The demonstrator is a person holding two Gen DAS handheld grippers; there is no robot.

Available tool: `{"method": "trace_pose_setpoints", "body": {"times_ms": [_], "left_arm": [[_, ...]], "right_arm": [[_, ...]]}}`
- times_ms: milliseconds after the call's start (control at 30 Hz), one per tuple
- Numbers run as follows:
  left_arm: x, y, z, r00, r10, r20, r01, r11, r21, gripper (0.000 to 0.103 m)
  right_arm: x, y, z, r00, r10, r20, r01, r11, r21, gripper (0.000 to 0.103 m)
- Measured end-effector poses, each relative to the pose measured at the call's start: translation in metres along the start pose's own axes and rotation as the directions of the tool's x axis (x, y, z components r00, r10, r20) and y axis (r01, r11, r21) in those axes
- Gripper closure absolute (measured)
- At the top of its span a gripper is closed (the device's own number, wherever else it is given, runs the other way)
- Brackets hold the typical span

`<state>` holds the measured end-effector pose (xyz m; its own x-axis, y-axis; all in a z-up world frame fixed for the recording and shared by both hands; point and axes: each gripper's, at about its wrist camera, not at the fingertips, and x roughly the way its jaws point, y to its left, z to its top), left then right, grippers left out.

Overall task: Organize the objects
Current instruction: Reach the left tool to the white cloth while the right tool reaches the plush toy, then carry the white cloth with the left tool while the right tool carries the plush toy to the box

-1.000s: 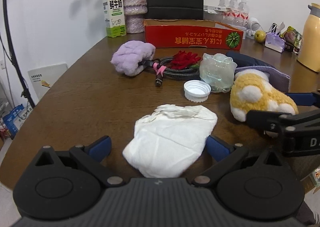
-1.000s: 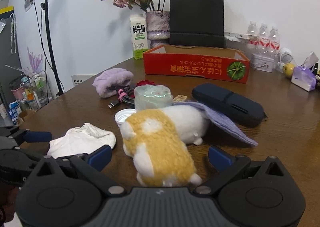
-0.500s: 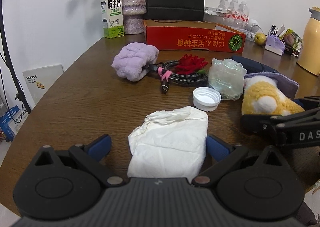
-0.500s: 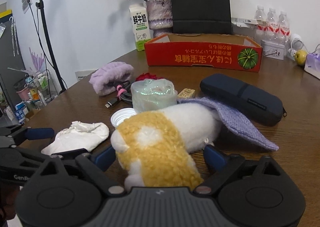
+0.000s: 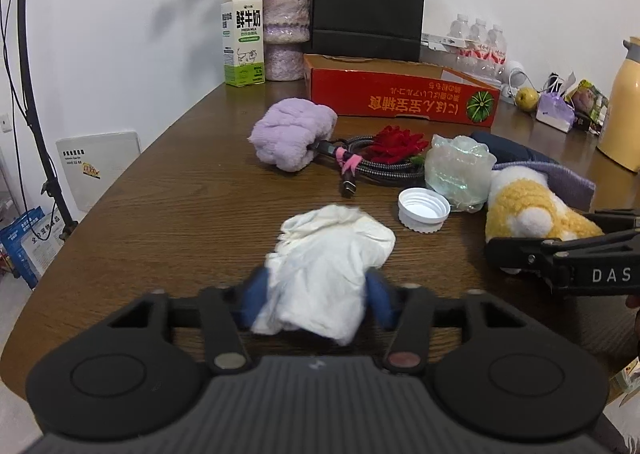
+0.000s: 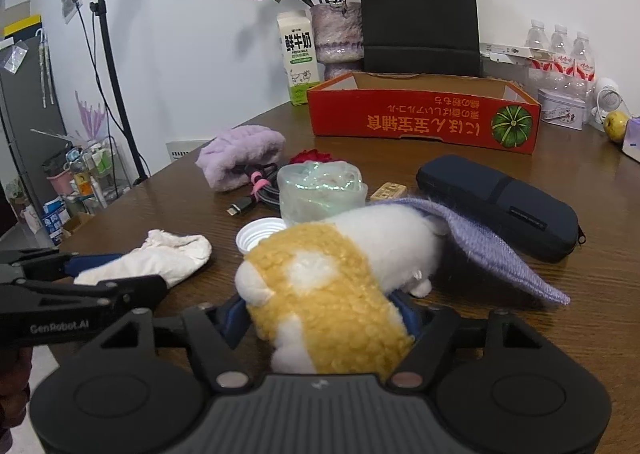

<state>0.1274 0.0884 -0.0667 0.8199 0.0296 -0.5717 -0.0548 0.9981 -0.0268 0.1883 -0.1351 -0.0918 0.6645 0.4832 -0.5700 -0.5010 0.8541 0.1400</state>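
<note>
Having just been closing, left claw [image 5: 316, 300] is pinched on white cloth [image 5: 324, 266]; right claw [image 6: 324, 314] is squeezed on plush toy [image 6: 328, 294], both on counter [image 5: 180, 213].

bare table [image 5: 168, 213] left of purple cloth [image 5: 292, 133]

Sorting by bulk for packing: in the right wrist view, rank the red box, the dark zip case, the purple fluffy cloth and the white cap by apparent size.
1. red box
2. dark zip case
3. purple fluffy cloth
4. white cap
The box sits farthest back yet looks largest, so that holds. Case over cloth is less sure.
</note>
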Motion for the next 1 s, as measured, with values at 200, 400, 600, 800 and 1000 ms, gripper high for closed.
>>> {"method": "trace_pose_setpoints", "body": {"times_ms": [200,400,600,800,1000], "left_arm": [[-0.007,0.003,0.000,1.000,-0.023,0.015,0.024,1.000,-0.018,0.070],[-0.026,0.000,0.005,0.997,-0.020,0.077,0.021,1.000,-0.013,0.070],[-0.044,-0.003,0.012,0.993,-0.010,0.116,0.012,1.000,-0.016,0.070],[-0.061,-0.008,0.023,0.986,-0.018,0.164,0.021,1.000,-0.017,0.069],[-0.066,-0.018,0.040,0.979,-0.044,0.200,0.049,0.999,-0.020,0.069]], "right_arm": [[-0.005,0.005,-0.002,1.000,0.017,0.008,-0.017,1.000,-0.001,0.036],[-0.017,0.014,-0.002,0.999,0.037,0.040,-0.036,0.999,-0.027,0.036],[-0.033,0.024,0.001,0.995,0.053,0.086,-0.048,0.997,-0.060,0.036],[-0.052,0.028,0.008,0.989,0.045,0.143,-0.033,0.996,-0.088,0.036],[-0.065,0.026,0.017,0.982,0.036,0.184,-0.017,0.995,-0.101,0.036]]}}
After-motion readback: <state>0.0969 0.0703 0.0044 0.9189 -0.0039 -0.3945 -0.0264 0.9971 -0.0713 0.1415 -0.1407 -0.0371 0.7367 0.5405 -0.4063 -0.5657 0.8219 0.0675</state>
